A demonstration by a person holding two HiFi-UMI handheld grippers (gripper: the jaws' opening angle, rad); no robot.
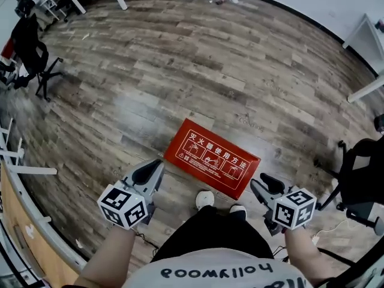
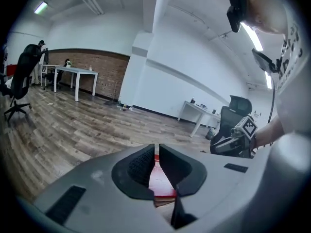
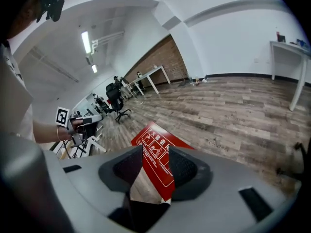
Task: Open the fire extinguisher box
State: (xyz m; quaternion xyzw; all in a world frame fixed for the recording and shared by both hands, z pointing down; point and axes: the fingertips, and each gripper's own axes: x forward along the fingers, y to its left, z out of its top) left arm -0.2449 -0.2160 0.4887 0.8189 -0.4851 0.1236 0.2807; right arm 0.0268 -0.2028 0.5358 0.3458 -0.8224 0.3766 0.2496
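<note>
Near the red fire extinguisher box, left gripper fingers closed, right gripper fingers wide apart, both empty.

Bright, even light from ceiling tubes; soft glare on floor; fisheye-warped edges.

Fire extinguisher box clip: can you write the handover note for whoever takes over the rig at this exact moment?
Left gripper: jaws shut, empty, beside the box's left end.
Right gripper: jaws open, empty, beside the box's right end.
Fire extinguisher box: lying flat on the wood floor, red printed face up, closed, just ahead of the person's shoes.
Done: nothing on the box yet.
Left: find the lid edge or latch, which isn't visible here, and open it.
</note>
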